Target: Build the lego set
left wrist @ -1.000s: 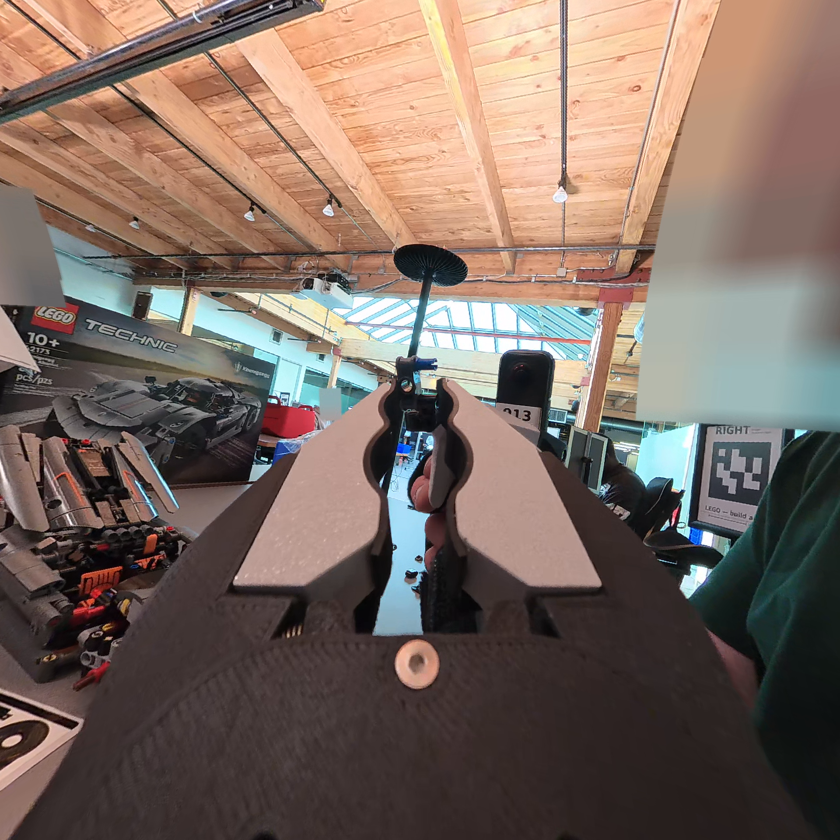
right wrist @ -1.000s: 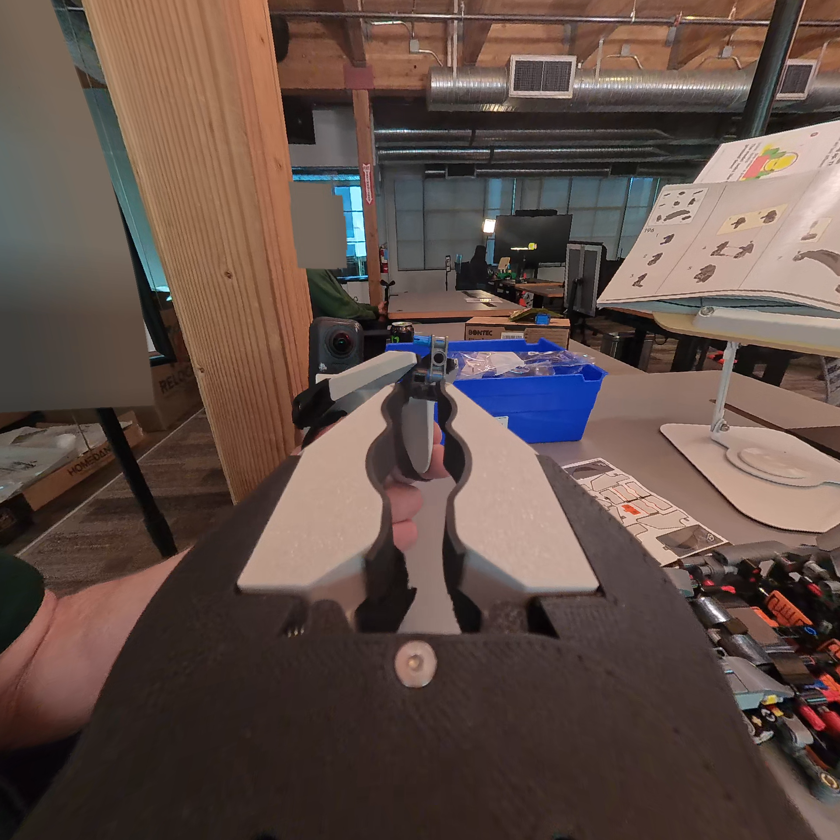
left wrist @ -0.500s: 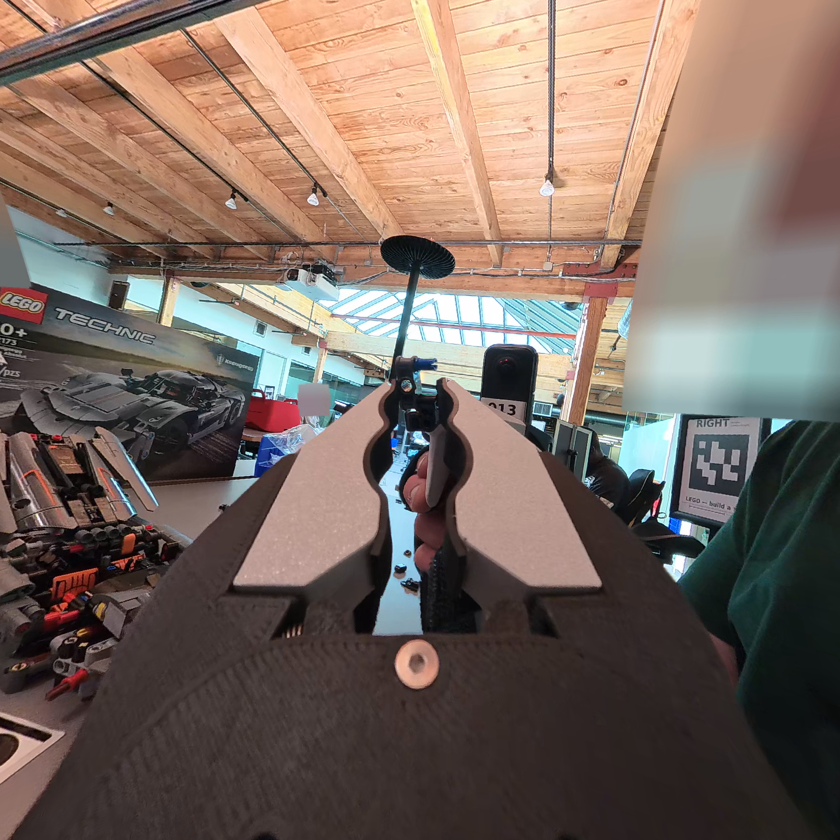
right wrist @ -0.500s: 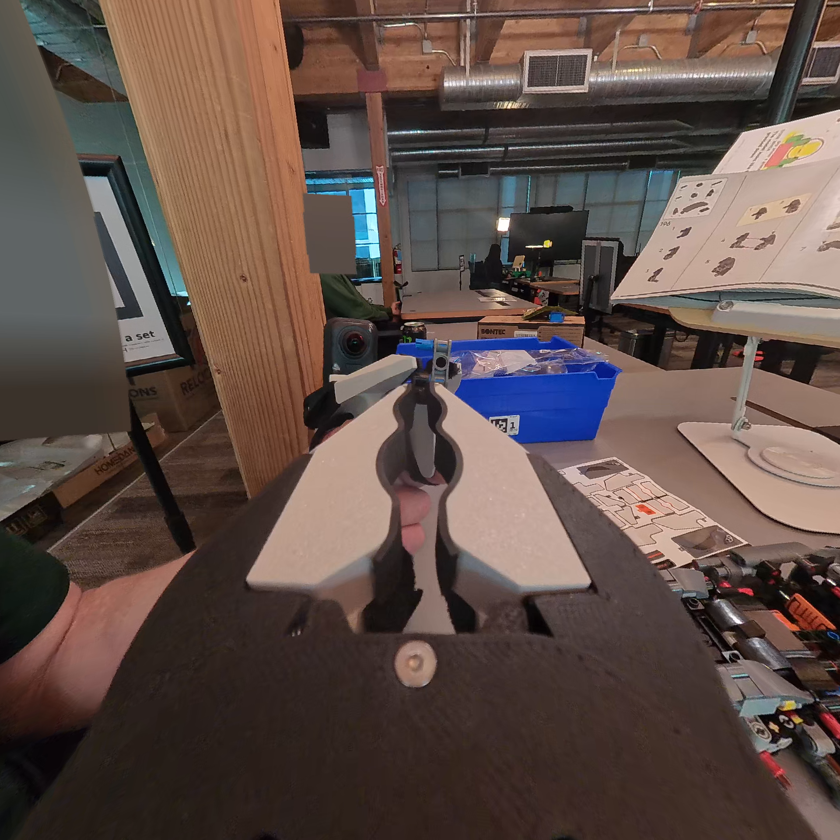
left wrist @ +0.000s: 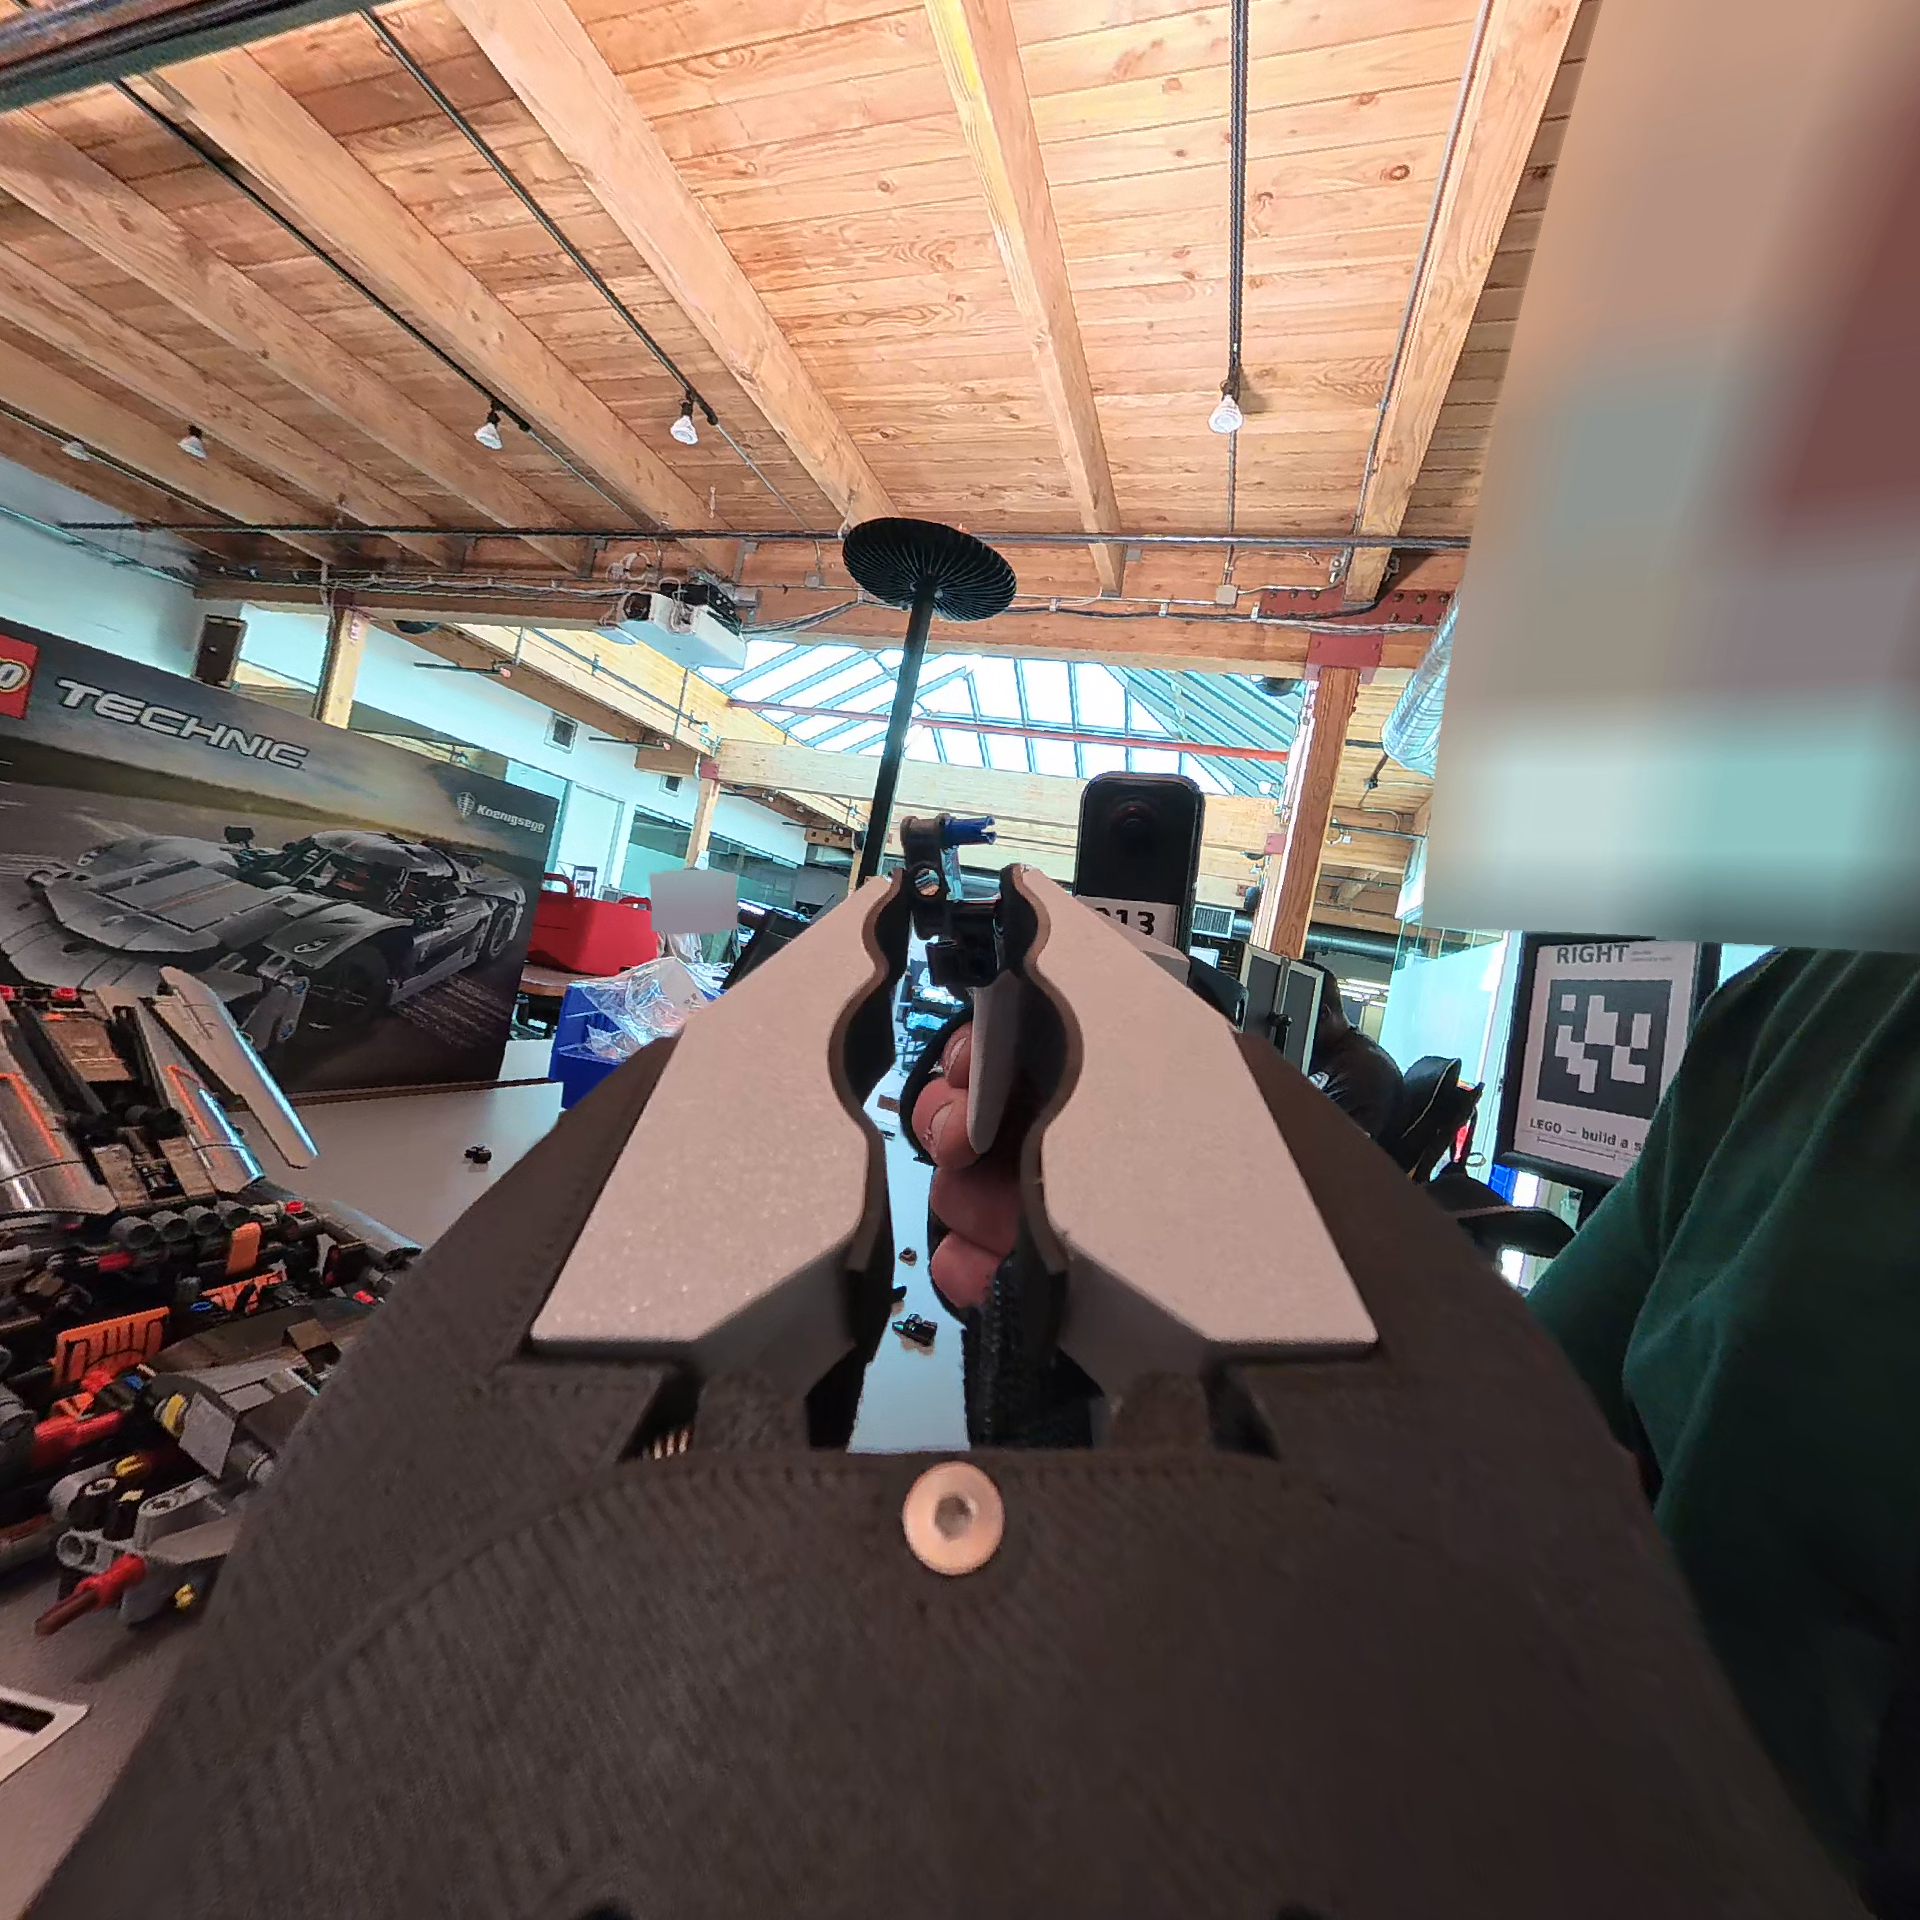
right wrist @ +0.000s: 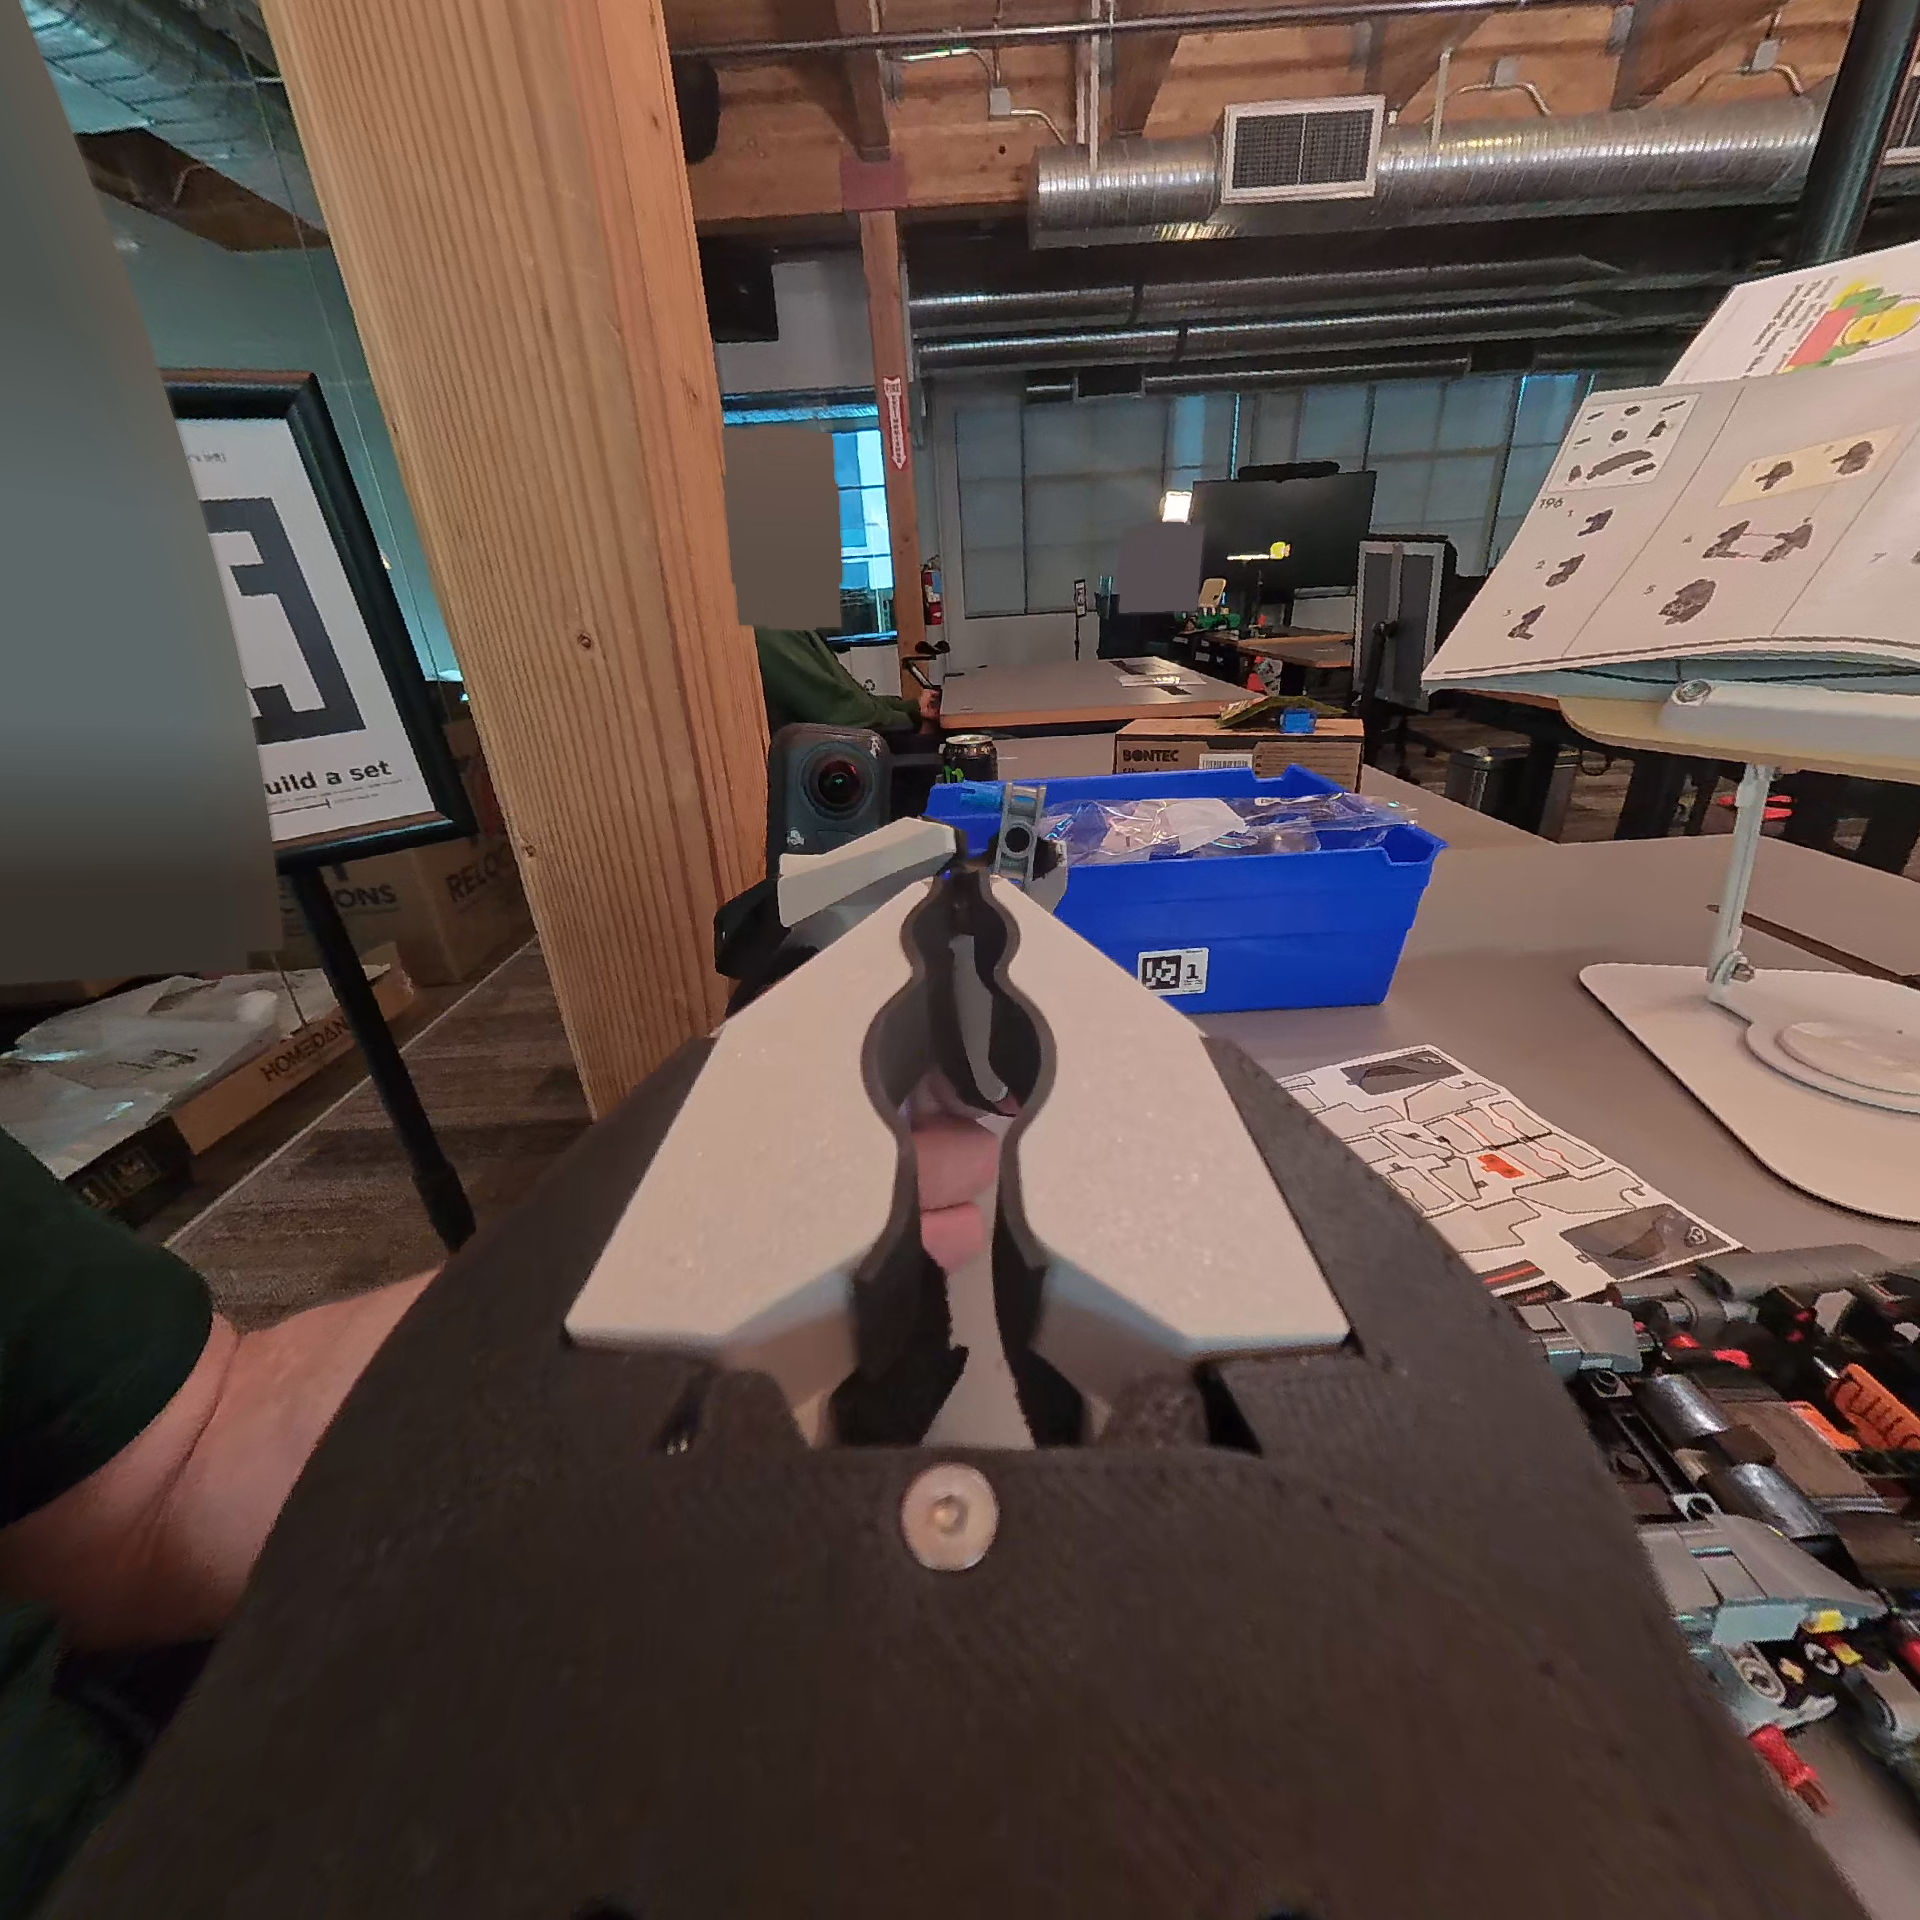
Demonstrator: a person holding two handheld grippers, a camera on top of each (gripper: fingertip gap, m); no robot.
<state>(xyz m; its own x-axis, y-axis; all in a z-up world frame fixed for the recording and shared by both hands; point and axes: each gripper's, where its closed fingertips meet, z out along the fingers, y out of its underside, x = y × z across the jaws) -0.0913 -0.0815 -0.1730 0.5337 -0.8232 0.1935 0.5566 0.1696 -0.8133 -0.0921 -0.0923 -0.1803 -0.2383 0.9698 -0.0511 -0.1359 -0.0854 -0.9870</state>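
Observation:
A small Lego part [left wrist: 940, 847], a dark liftarm with a blue pin, is held up in the air between both grippers, which meet tip to tip. My left gripper [left wrist: 954, 883] is shut on it; one grey finger [left wrist: 992, 1039] of the right gripper shows in the gap behind. In the right wrist view my right gripper [right wrist: 982, 878] is shut on the same part [right wrist: 1016, 826], and a left finger [right wrist: 862, 873] comes in from the left. The half-built grey, black and orange car [left wrist: 125, 1247] lies on the table, also at lower right in the right wrist view [right wrist: 1766, 1455].
The set's box [left wrist: 260, 883] stands behind the car. A blue bin [right wrist: 1247, 925] with bagged parts, a sticker sheet [right wrist: 1475, 1164] and an open instruction book [right wrist: 1714, 540] on a white stand are on the table. Small loose parts [left wrist: 914, 1325] lie below. A wooden post [right wrist: 540, 520] stands at left. The grippers are tip to tip, or close to it.
The right gripper's jaws have drawn closer together on the part. Both views have shifted a little, with the box and car sliding left in the left wrist view. The part stays between the tips.

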